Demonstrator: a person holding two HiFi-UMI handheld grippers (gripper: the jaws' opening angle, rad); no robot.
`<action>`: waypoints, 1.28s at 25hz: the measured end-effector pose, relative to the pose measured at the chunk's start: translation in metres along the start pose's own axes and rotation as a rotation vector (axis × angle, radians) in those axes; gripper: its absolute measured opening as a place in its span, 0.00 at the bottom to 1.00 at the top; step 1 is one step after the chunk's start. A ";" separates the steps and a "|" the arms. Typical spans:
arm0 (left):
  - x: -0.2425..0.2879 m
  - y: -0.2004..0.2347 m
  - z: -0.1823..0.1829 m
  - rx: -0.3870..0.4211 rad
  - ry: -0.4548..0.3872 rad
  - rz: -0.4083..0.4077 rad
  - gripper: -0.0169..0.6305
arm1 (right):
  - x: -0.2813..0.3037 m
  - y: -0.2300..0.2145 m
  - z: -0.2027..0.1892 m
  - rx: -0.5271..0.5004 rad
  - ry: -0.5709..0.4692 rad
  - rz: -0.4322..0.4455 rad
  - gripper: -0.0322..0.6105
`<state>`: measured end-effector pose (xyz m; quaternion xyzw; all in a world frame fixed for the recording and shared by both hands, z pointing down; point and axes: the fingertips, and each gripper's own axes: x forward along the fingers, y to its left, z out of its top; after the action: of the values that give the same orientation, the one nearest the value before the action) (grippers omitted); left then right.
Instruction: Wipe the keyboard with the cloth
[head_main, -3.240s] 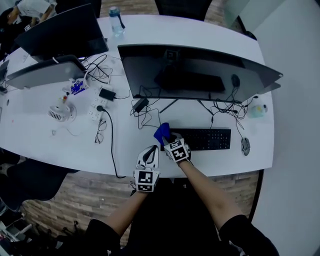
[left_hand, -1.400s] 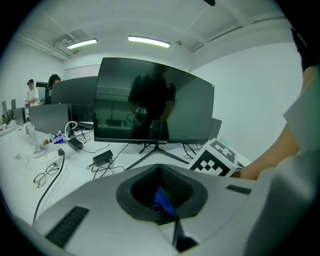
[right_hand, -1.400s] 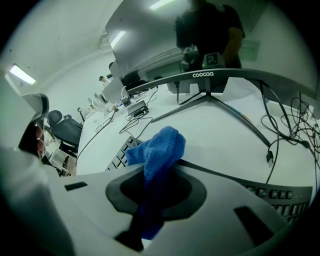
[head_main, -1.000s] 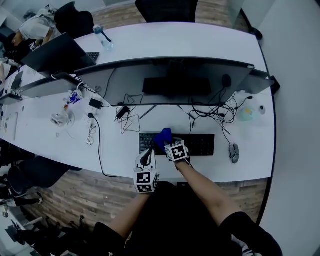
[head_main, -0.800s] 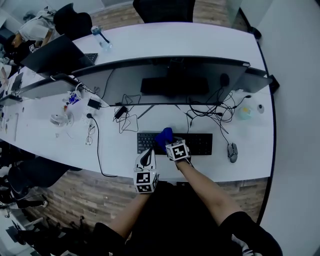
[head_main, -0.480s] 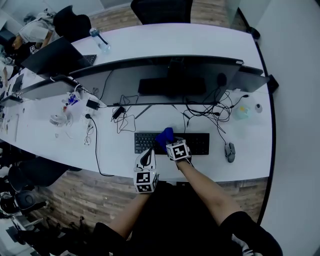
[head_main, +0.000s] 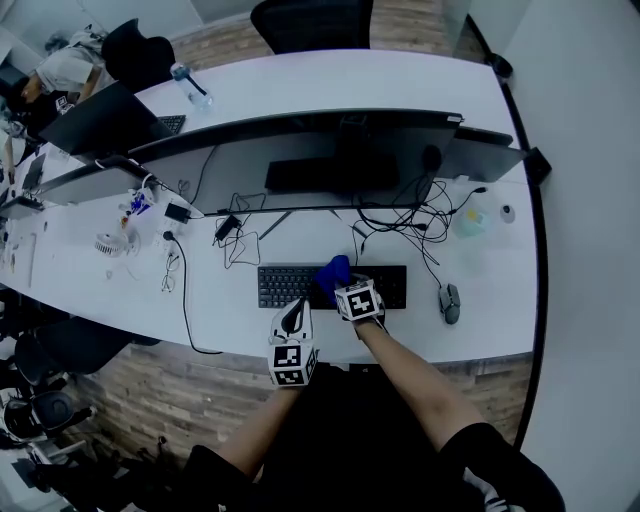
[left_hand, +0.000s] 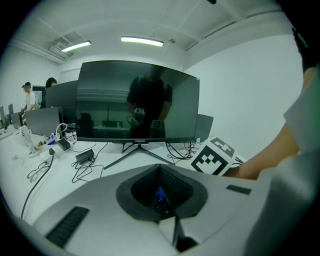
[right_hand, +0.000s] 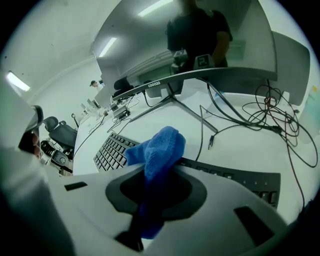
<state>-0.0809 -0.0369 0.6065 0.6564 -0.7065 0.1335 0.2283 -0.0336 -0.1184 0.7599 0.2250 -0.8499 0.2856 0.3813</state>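
The black keyboard (head_main: 300, 285) lies on the white table in front of the wide monitor (head_main: 320, 160). My right gripper (head_main: 341, 286) is shut on the blue cloth (head_main: 331, 271) and holds it down on the keys near the keyboard's middle. In the right gripper view the cloth (right_hand: 160, 145) bunches up out of the gripper (right_hand: 150, 182), with the keyboard (right_hand: 111, 150) stretching away on both sides. My left gripper (head_main: 296, 306) hovers at the keyboard's front edge, just left of the right one. Its jaws are shut on nothing (left_hand: 162, 200).
A mouse (head_main: 448, 300) sits right of the keyboard. Loose cables (head_main: 400, 225) trail behind it under the monitor. A power adaptor (head_main: 225, 227), glasses (head_main: 167, 280) and a small fan (head_main: 110, 243) lie to the left. The table's front edge (head_main: 400, 352) runs just below the grippers.
My right gripper has slid the cloth rightward along the keyboard, from its left end to about the middle. The left gripper has stayed beside it, still shut.
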 end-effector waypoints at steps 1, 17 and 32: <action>0.001 -0.003 0.000 0.002 -0.001 0.000 0.05 | -0.002 -0.003 -0.001 0.002 0.000 -0.003 0.17; 0.010 -0.034 0.000 0.001 -0.014 0.006 0.05 | -0.025 -0.042 -0.012 -0.036 -0.004 -0.022 0.17; 0.016 -0.067 -0.001 -0.006 -0.030 -0.001 0.05 | -0.049 -0.089 -0.023 0.025 -0.012 -0.049 0.17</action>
<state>-0.0150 -0.0571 0.6079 0.6580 -0.7100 0.1212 0.2197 0.0616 -0.1612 0.7629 0.2524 -0.8428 0.2853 0.3802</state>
